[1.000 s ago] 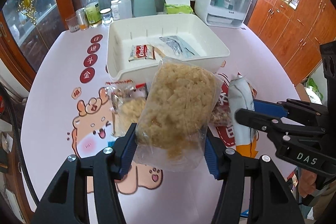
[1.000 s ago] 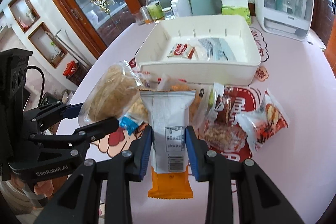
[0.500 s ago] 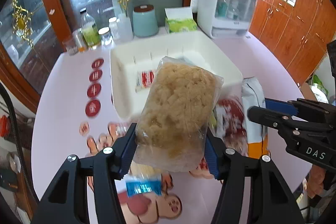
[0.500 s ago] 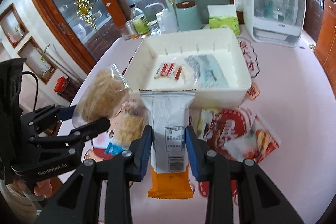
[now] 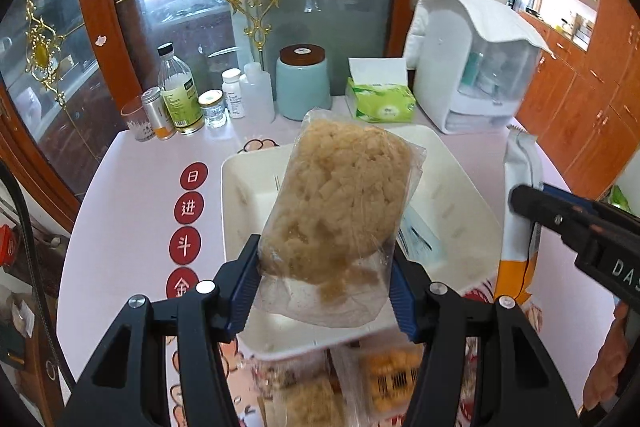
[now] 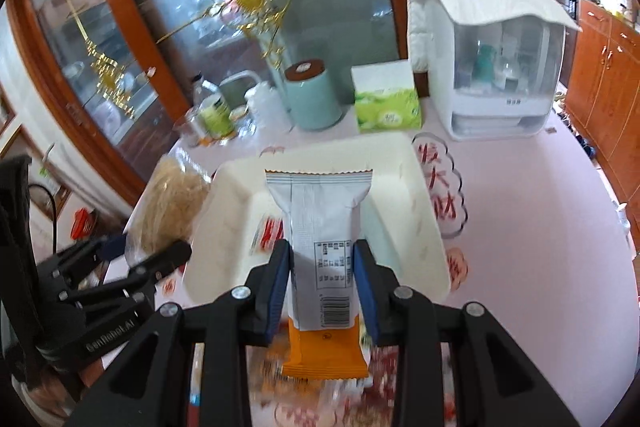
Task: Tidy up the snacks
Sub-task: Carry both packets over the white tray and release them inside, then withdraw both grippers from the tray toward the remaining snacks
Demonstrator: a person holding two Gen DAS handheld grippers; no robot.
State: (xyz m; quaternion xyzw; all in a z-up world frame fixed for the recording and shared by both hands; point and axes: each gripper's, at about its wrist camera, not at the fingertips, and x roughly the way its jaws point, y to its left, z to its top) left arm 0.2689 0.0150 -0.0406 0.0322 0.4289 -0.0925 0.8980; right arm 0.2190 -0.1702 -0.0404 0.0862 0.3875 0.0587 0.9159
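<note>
While both packets are held above the white bin [image 5: 240,195], which stands on the table towards its far edge, nothing has yet been released into it. The left gripper [image 5: 324,291] has its jaws closed on the lower part of a clear bag of puffed rice cake [image 5: 340,203], and the right gripper [image 6: 322,283] has its jaws closed narrowly on a white and orange snack packet [image 6: 320,227]. 2 risks are judged likely. The clear bag is pinched mostly on loose film below the cake, so it could slide or swing out if tilted. With 2 grippers converging on 1 bin, the packets or jaws could be knocked together, and a packet could be dropped onto the near rim or the loose snacks [image 5: 384,379] at the table's near edge.
</note>
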